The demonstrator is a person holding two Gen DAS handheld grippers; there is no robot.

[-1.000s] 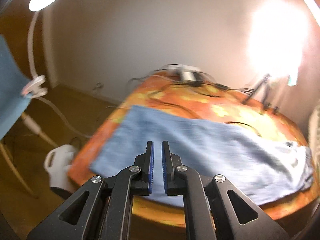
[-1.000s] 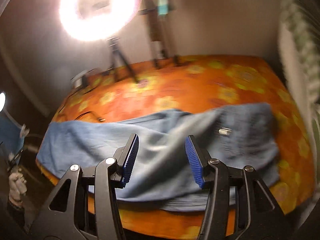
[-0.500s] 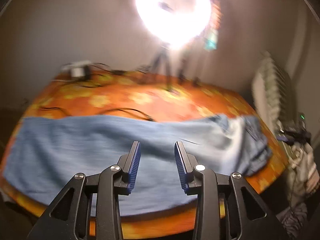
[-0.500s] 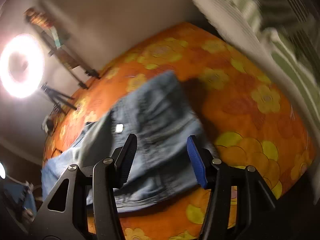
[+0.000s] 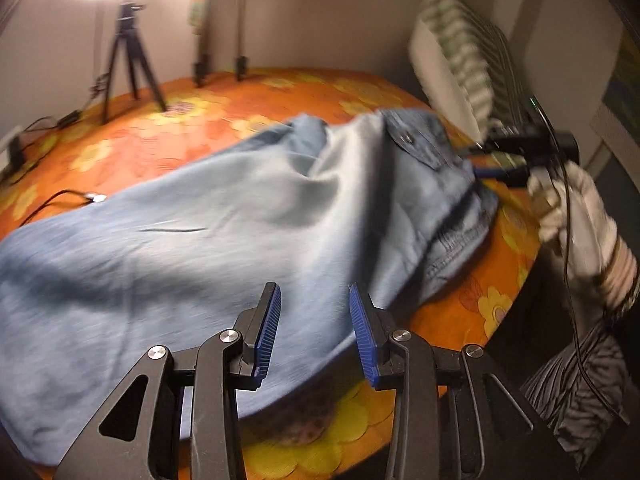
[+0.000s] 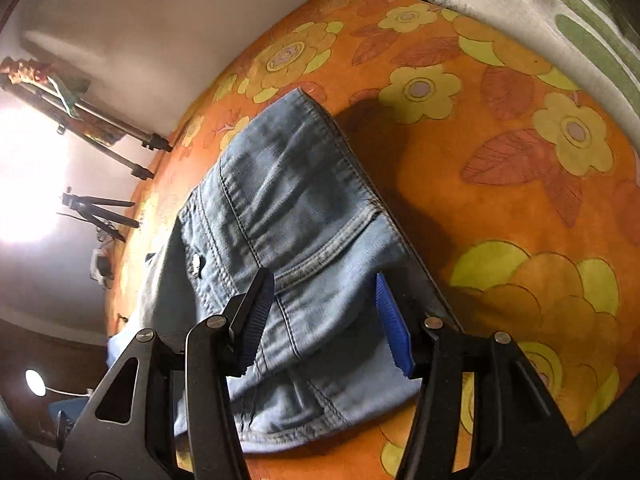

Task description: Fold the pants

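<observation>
Light blue denim pants [image 5: 224,220] lie lengthwise across an orange flowered table [image 5: 280,92], waist end at the right. My left gripper [image 5: 314,336] is open and empty, hovering over the near edge of the pants' middle. My right gripper [image 6: 320,320] is open, its fingers either side of the waistband end [image 6: 296,216], close above the cloth. The right gripper [image 5: 486,160] also shows in the left wrist view at the waist end, held by a white-gloved hand [image 5: 576,216].
A ring light on a tripod [image 5: 128,52] and further stands [image 5: 204,40] sit at the table's back. A cable [image 5: 60,200] lies on the cloth. A green-striped white pillow [image 5: 460,52] lies at the right. The table edge [image 5: 500,312] runs near the waistband.
The left gripper opened wider and swung right along the pants toward the waist. The right gripper swung right and moved down close over the waistband.
</observation>
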